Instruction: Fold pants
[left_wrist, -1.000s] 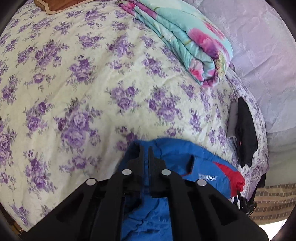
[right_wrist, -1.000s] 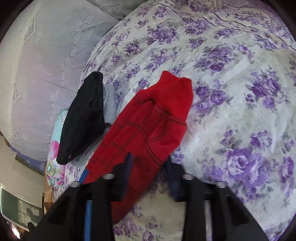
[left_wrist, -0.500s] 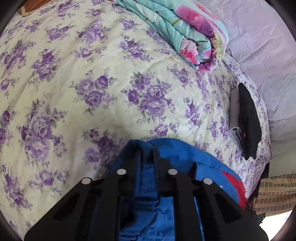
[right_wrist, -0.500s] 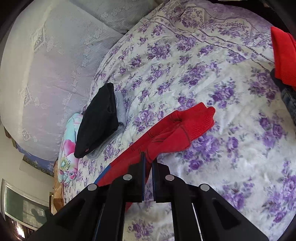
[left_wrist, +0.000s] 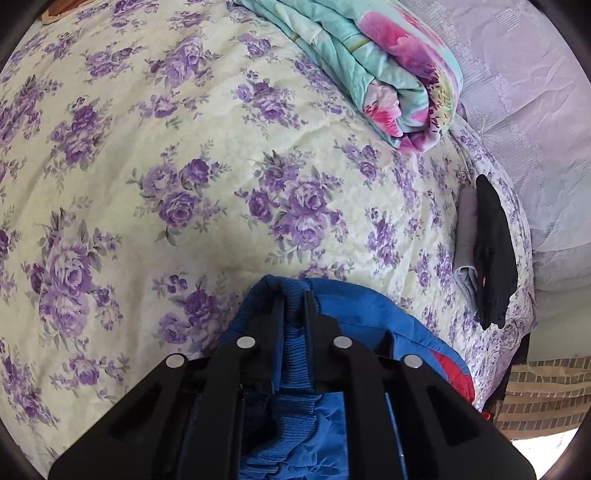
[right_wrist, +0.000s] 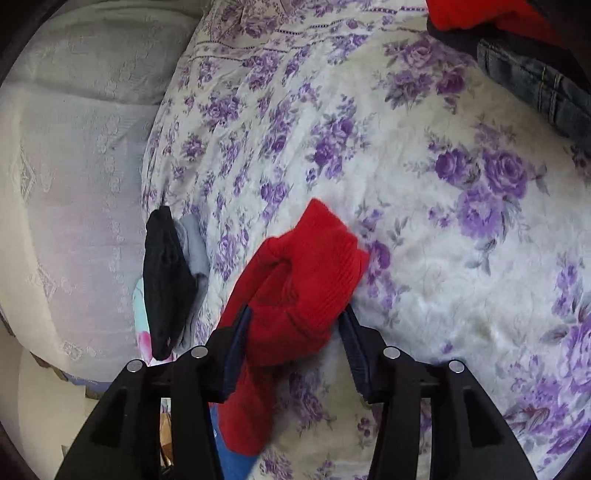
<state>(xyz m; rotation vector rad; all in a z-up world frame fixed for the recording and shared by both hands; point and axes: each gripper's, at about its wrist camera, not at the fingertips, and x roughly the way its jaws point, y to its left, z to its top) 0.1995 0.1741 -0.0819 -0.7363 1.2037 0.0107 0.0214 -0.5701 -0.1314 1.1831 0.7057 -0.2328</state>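
The pants are blue with red legs. In the left wrist view their blue ribbed waistband (left_wrist: 293, 325) is pinched between the fingers of my left gripper (left_wrist: 294, 295), which is shut on it just above the bed. In the right wrist view the red ribbed cuff end of the pants (right_wrist: 310, 273) lies bunched between the spread fingers of my right gripper (right_wrist: 293, 314), which is open. The red leg trails down under the gripper toward blue fabric (right_wrist: 232, 454).
The bed has a cream quilt with purple roses (left_wrist: 184, 147). A rolled teal and pink blanket (left_wrist: 388, 66) lies at the far side. A black and grey folded garment (left_wrist: 487, 251) sits by the bed edge. Jeans (right_wrist: 535, 92) and red clothing (right_wrist: 480, 14) lie top right.
My right gripper was shut on the red leg half a second ago and has opened, with the cuff now bunched between its fingers. My left gripper stays shut on the waistband.
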